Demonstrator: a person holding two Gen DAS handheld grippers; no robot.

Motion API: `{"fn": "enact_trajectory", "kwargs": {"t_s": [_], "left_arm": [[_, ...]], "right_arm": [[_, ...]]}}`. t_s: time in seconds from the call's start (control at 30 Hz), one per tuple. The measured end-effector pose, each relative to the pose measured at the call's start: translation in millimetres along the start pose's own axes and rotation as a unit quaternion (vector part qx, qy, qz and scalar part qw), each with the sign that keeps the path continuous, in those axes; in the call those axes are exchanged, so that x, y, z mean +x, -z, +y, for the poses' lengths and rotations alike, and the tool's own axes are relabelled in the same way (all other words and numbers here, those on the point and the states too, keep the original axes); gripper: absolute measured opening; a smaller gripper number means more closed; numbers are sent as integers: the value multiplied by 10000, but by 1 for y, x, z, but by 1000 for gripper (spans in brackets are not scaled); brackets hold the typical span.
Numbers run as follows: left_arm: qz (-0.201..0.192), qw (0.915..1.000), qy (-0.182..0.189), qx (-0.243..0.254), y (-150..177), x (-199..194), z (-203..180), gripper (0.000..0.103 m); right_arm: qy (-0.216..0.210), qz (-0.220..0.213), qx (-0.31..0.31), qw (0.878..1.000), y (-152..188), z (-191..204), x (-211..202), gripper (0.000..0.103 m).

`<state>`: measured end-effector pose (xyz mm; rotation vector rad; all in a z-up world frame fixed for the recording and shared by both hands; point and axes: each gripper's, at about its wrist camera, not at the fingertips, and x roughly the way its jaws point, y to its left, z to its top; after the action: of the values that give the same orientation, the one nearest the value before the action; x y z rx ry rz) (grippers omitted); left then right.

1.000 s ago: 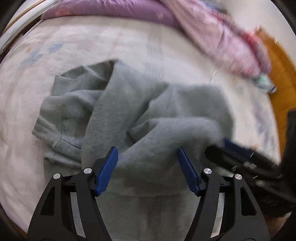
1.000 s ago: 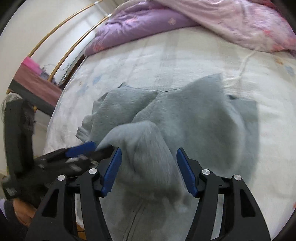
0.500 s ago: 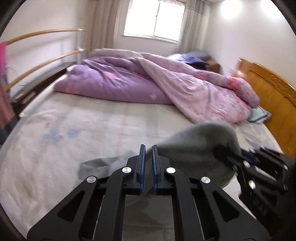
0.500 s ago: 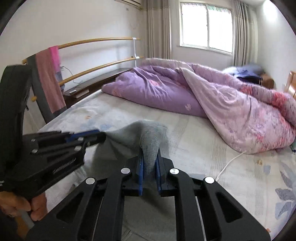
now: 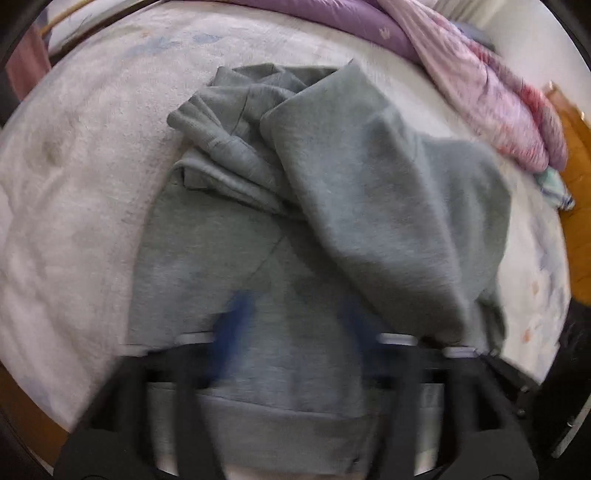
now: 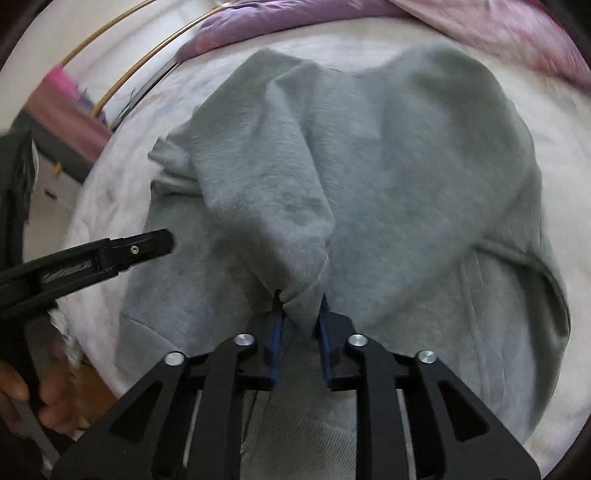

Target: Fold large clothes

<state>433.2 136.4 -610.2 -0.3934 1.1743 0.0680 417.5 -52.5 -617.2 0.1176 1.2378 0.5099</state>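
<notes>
**One grey sweatshirt, half folded on the bed**

The grey sweatshirt (image 5: 373, 206) lies on the white mattress cover (image 5: 74, 177), near the edge closest to the person. Its long axis runs from the ribbed hem (image 5: 280, 417) at the near edge away toward the purple duvet (image 6: 280, 22) heaped at the far side of the bed. The hem end lies flat; the far end is bunched, with a cuffed sleeve (image 5: 214, 147) crumpled to the left and a broad flap of the body turned over toward the hem, its fleecy side up.

It is one garment, a plain soft grey with ribbed cuff and waistband and no print that I can see.

Two grippers are at work. The left gripper (image 5: 291, 328) has just sprung its jaws wide; its blue pads are blurred and stand apart over the flat front of the sweatshirt, pinching nothing. The right gripper (image 6: 299, 332) has jaws only narrowly parted, having just eased open a little, and a pinched ridge of the turned-over flap sits between the blue pads, drawn to a point there. A hand (image 6: 33, 398) shows at the left edge of the right view, holding the left tool.
</notes>
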Motion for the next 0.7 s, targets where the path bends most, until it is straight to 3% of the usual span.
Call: {"fn": "enact_trajectory", "kwargs": {"t_s": [0.07,0.1,0.13,0.23,0.37,0.43,0.47,0.5,0.53,0.6,0.7], "left_arm": [[-156,9995,239,-120,-10,-4,-3,76],[-152,9988,402,-232,-17,-2,-5,79],[-138,9979,530,-338,-21,1,-7,81],[248,9937,865,-668,-38,28,-24,84],[705,9891,930,-897,-39,55,-42,84],[944,9898,741,-769,-33,71,-52,83],[978,9912,564,-685,-29,75,-55,71],[967,9912,639,-640,-27,77,-54,55],[931,9912,703,-634,-25,74,-52,50],[836,9916,759,-623,-22,68,-47,29],[835,9903,811,-760,-16,61,-31,24]], "right_arm": [[-164,2,254,9995,-4,-7,-12,39],[-239,-77,343,9991,-6,-9,-20,55],[-241,-180,424,9986,-7,-12,-28,60],[-297,-495,812,9950,-11,-28,-53,60],[-27,-450,1822,9822,-11,-68,-51,60],[-81,-405,2179,9751,-11,-81,-45,60],[-151,-356,2330,9717,-12,-89,-43,60],[-235,-344,2458,9684,-11,-94,-42,60],[-329,-329,2570,9653,-11,-96,-39,60],[-494,-237,2765,9595,-11,-99,-28,60],[-643,-177,2898,9548,-15,-102,-14,60]]}}
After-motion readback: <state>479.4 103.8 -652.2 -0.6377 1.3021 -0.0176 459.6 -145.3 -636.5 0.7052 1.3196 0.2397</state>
